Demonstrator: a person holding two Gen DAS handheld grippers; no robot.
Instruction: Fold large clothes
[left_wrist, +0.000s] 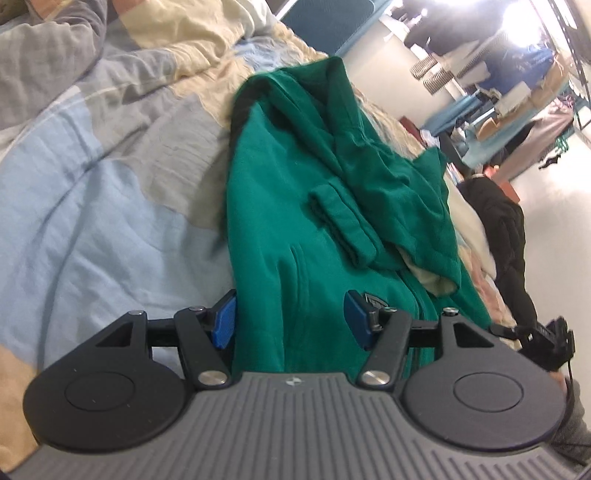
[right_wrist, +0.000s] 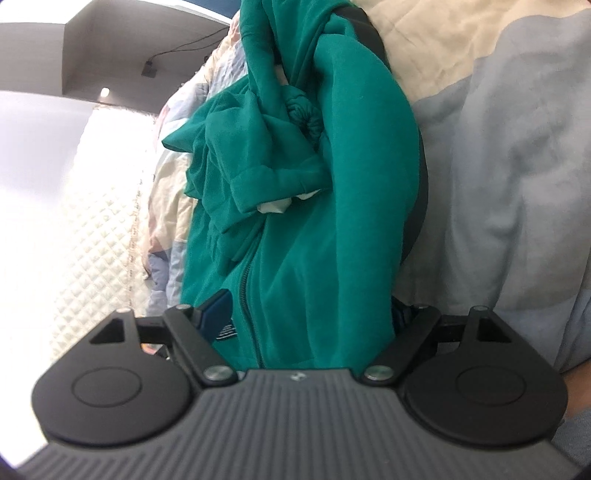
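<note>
Grippers, two, spread wide around one green hoodie (left_wrist: 291, 206).

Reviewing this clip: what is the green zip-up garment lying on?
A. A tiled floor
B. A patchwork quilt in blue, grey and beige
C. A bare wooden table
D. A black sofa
B: in both wrist views the green garment is spread over a quilt of blue, grey and beige patches.
</note>
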